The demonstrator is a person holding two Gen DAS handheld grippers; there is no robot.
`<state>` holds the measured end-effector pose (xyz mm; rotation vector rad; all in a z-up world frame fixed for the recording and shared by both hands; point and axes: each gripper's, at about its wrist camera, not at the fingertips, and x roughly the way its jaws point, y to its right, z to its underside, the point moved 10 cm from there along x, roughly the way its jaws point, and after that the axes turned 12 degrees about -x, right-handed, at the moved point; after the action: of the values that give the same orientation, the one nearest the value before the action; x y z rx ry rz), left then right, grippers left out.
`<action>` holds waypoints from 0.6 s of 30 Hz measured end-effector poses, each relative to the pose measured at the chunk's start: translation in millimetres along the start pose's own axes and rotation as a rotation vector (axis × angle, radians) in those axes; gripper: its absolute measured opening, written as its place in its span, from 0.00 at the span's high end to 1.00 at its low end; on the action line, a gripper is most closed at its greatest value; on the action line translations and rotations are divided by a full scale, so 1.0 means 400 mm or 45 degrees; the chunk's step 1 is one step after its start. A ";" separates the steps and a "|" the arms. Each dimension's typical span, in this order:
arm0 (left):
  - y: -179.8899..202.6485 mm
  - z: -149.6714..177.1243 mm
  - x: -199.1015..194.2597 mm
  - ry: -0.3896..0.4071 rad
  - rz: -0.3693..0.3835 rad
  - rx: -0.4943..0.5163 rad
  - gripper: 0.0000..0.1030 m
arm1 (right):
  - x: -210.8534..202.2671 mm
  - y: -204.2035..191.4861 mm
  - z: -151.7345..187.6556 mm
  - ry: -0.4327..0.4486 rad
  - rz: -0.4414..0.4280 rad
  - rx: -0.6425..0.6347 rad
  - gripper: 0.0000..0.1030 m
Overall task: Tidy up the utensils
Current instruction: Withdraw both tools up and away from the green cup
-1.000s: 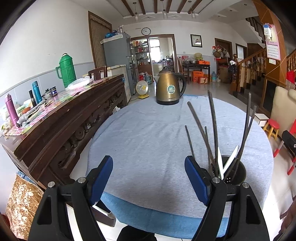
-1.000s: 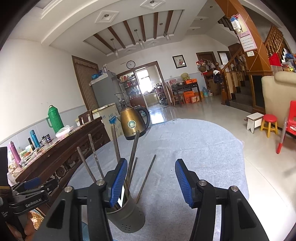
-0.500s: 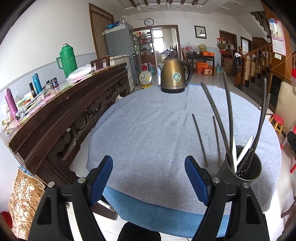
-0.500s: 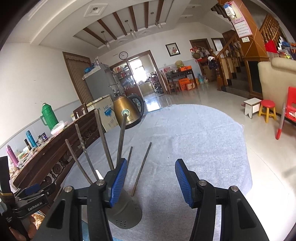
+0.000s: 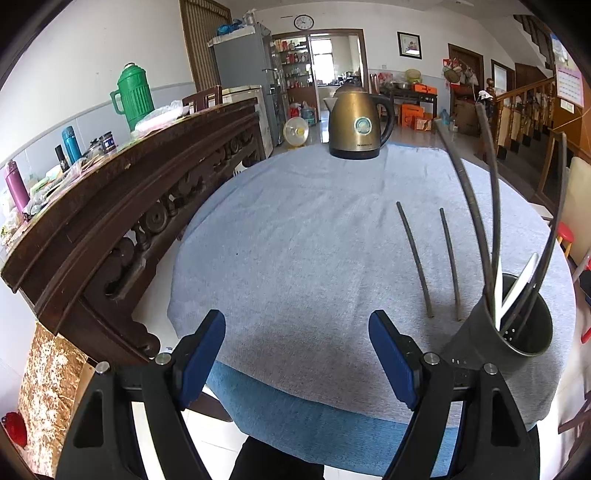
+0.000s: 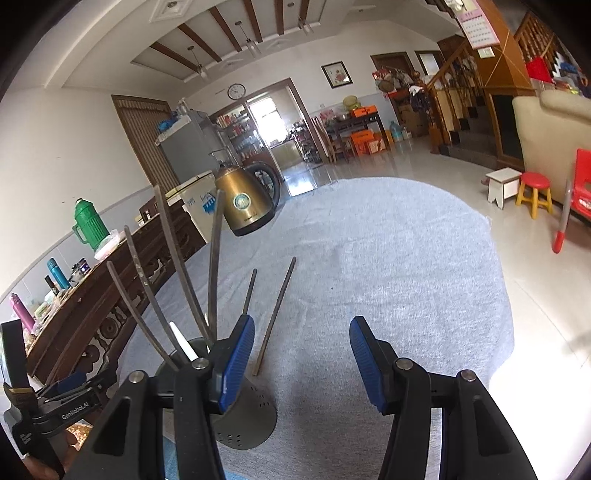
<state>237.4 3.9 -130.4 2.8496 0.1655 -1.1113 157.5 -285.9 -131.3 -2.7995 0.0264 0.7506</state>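
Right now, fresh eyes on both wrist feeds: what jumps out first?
The dark utensil holder bristling with chopsticks at the near edge of the grey-clothed round table, with two loose chopsticks lying beside it. Then the bronze kettle at the far edge. Both tools hold nothing.

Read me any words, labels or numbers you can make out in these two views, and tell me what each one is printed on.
"GenRobot.AI": on the left gripper, seen from the right wrist view.
Kettle: round badge and a brand line beneath, too small to read.
Wall clock: numerals too small.
Wall calendar: print too blurred.
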 end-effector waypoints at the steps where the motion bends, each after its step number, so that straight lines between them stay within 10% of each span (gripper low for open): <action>1: -0.002 0.000 0.003 -0.001 -0.002 -0.002 0.22 | 0.003 0.001 0.001 -0.005 -0.002 0.002 0.45; 18: -0.019 0.027 0.064 -0.060 -0.024 -0.011 0.22 | 0.063 0.024 0.039 -0.095 -0.017 0.061 0.45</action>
<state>247.8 12.1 -155.8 2.8172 0.1942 -1.1770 170.9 -290.1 -159.0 -2.7219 0.0127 0.8389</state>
